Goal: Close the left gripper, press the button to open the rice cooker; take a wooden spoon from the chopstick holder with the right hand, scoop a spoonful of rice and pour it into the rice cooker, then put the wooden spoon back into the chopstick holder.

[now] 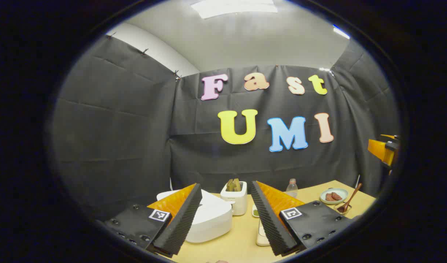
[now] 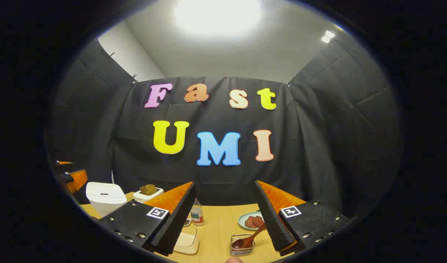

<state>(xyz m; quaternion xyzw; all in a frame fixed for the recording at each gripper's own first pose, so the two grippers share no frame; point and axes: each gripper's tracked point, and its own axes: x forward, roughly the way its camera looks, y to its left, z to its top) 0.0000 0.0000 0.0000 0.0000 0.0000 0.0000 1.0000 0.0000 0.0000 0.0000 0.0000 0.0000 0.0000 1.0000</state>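
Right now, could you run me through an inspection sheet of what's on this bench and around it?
Surface: wooden table, pale, flat.
Job's things: white rice cooker, lid down; wooden spoon leaning in a small clear holder.
Clutter: white toaster with bread; plastic bottle; green plate with reddish slices; flat cream device on the table.
Grippers: left tool open, above the cooker's side; right tool open, above the spoon's area; both hold nothing.
Cables: nothing seen.
Surroundings: black cloth wall; ceiling light on.
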